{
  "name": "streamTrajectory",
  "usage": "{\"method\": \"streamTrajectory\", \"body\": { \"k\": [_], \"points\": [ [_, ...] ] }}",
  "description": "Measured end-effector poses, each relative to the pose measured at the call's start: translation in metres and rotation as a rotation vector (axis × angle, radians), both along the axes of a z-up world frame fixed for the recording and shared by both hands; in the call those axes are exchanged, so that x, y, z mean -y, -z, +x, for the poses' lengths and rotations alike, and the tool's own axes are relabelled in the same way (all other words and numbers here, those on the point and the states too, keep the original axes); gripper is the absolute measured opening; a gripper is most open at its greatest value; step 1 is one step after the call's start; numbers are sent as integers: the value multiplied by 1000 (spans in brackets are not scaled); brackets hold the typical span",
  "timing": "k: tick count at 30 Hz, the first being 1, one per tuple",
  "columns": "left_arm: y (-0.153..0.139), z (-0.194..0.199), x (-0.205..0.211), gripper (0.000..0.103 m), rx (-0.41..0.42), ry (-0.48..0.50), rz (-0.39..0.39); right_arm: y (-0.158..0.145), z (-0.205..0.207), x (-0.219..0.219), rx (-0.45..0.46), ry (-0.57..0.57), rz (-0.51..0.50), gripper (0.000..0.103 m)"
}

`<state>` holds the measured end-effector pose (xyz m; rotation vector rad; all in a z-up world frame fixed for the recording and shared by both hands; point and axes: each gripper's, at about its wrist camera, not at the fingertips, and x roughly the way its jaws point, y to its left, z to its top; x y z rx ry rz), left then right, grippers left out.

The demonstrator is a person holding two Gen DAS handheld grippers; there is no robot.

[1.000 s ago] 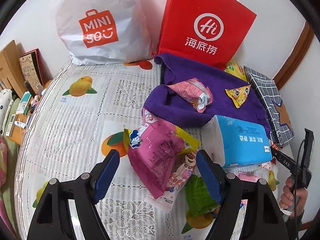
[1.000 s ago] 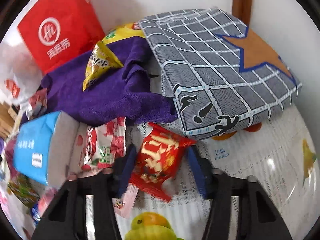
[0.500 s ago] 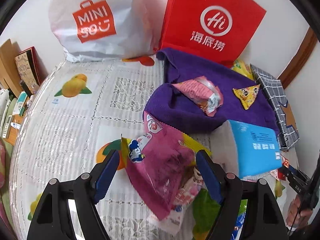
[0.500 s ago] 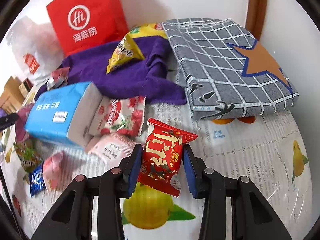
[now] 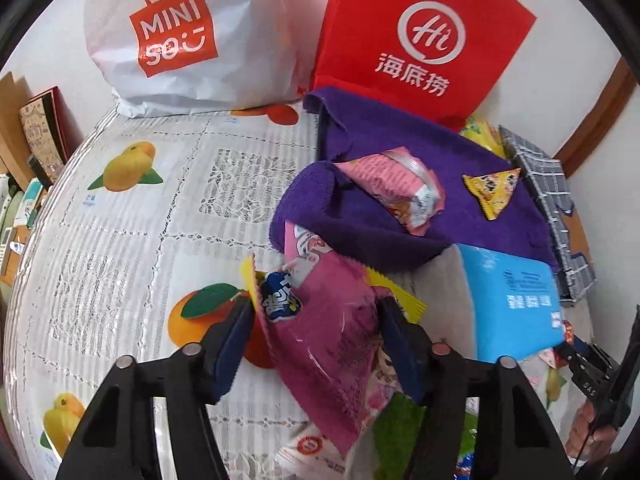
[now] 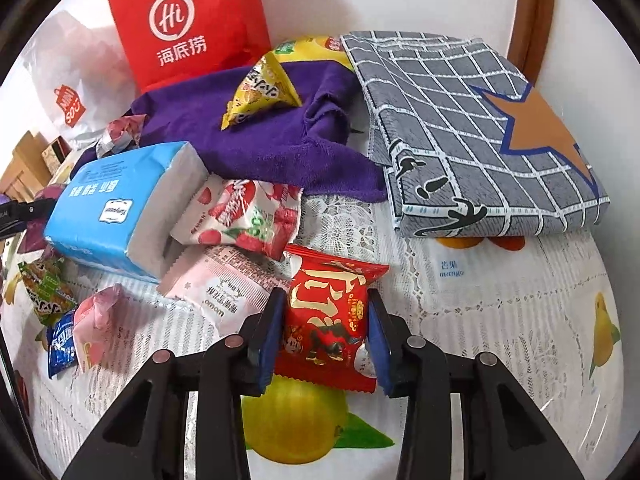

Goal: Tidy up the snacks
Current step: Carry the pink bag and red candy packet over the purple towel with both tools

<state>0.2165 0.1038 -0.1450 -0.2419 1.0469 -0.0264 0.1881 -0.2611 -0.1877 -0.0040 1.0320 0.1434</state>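
Observation:
My left gripper (image 5: pixel 316 336) is shut on a pink snack bag (image 5: pixel 324 328) and holds it above the table, with a yellow wrapper edge behind it. My right gripper (image 6: pixel 326 336) is shut on a red snack packet (image 6: pixel 326 320) and holds it over the fruit-print tablecloth (image 6: pixel 500 320). Loose snacks lie around: a strawberry packet (image 6: pixel 244 216), a pale pink packet (image 6: pixel 220 292), a yellow triangular pack (image 6: pixel 262 92) on a purple towel (image 6: pixel 260 140), and a pink wrapped snack (image 5: pixel 400 188) on that towel (image 5: pixel 400 140).
A blue tissue pack (image 6: pixel 120 204) lies left of the snacks. A folded grey checked cloth (image 6: pixel 480 132) sits at the back right. A red bag (image 5: pixel 420 36) and a white Miniso bag (image 5: pixel 180 32) stand against the wall. Green and blue packets (image 6: pixel 52 304) lie at the left.
My left gripper closed on the pink bag and lifted it. My right gripper closed on the red packet and pulled back and up from the checked cloth with it.

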Motion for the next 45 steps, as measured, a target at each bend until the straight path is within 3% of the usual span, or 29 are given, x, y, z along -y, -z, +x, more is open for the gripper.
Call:
{"method": "streamTrajectory", "body": {
  "k": [12, 25, 36, 45],
  "points": [
    [-34, -45, 11, 54, 65, 37, -11, -28, -35, 4, 57, 8, 14, 39],
    [-65, -92, 60, 54, 124, 148, -55, -72, -75, -8, 121, 45, 6, 39],
    [-98, -97, 80, 54, 180, 214, -67, -109, -76, -35, 166, 25, 27, 39],
    [-114, -75, 86, 54, 194, 231, -47, -126, -57, -48, 178, 16, 37, 39]
  ]
}}
